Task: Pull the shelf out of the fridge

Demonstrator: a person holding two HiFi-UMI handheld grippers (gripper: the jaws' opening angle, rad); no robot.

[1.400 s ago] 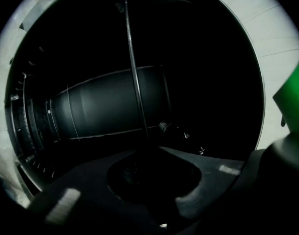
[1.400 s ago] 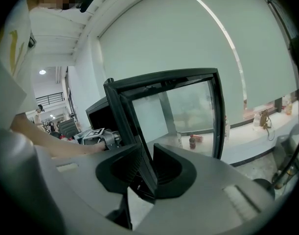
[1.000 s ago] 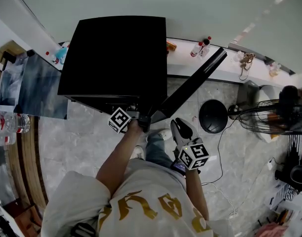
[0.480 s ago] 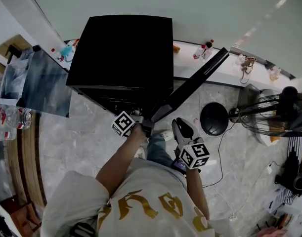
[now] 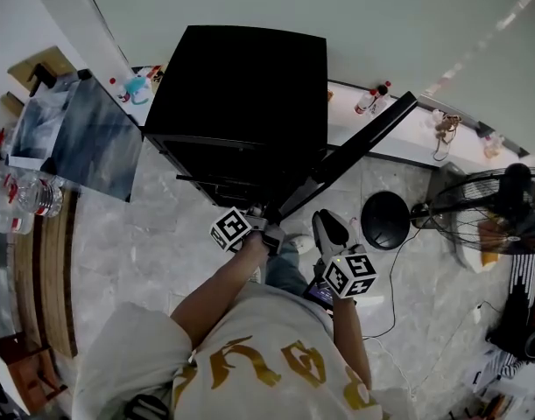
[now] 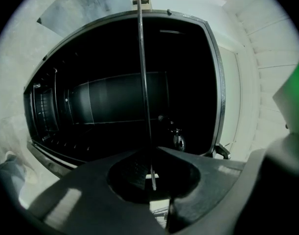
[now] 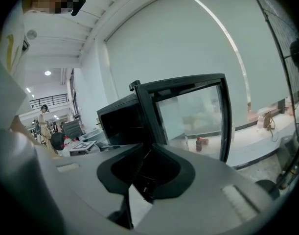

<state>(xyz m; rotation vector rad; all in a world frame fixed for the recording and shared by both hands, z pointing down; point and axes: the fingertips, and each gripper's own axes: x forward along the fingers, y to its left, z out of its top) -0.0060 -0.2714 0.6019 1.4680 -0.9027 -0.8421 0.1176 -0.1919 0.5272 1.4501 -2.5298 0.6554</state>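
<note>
The black fridge [image 5: 241, 86] stands against the wall with its glass door [image 5: 355, 151] swung open to the right. My left gripper [image 5: 260, 223] is at the fridge's open front, shut on the front edge of the wire shelf [image 6: 143, 82]. In the left gripper view the shelf shows edge-on as a thin line running from between the jaws into the dark interior [image 6: 115, 102]. My right gripper [image 5: 330, 233] hangs shut and empty just right of the left one, below the door. The right gripper view shows the fridge [image 7: 120, 121] and its door [image 7: 193, 116] from the side.
A standing fan [image 5: 482, 221] and a round black base [image 5: 385, 220] are on the floor to the right, with a cable [image 5: 394, 278] trailing near my feet. Bottles [image 5: 372, 99] sit on the ledge behind the door. A grey panel [image 5: 83, 143] and water bottles [image 5: 31, 199] are at left.
The head view has shifted, so the fridge sits further right in it. My left gripper, still shut on the shelf, is a little further out from the fridge front.
</note>
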